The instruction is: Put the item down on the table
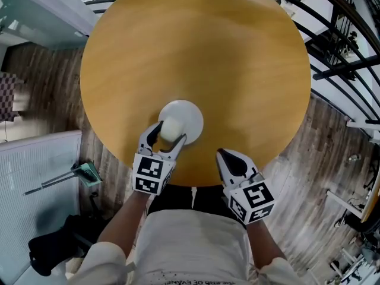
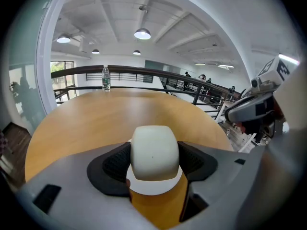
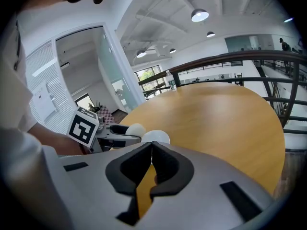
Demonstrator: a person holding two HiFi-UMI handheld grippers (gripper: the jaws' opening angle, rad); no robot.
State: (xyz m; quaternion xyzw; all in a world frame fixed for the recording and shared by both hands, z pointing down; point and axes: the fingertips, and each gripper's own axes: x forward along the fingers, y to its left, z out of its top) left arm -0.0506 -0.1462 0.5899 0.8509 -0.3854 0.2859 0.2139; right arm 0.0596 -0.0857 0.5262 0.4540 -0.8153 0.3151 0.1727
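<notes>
A white cup is clamped between the black pads of my left gripper, just over a white saucer on the round wooden table. I cannot tell whether the cup touches the saucer. My right gripper hovers at the table's near edge to the right, jaws pressed together with nothing between them. In the right gripper view the cup and saucer show at left, beside the left gripper.
A water bottle stands at the table's far edge. Black railings curve round the table at right. A dustpan and dark bag lie on the wooden floor at left.
</notes>
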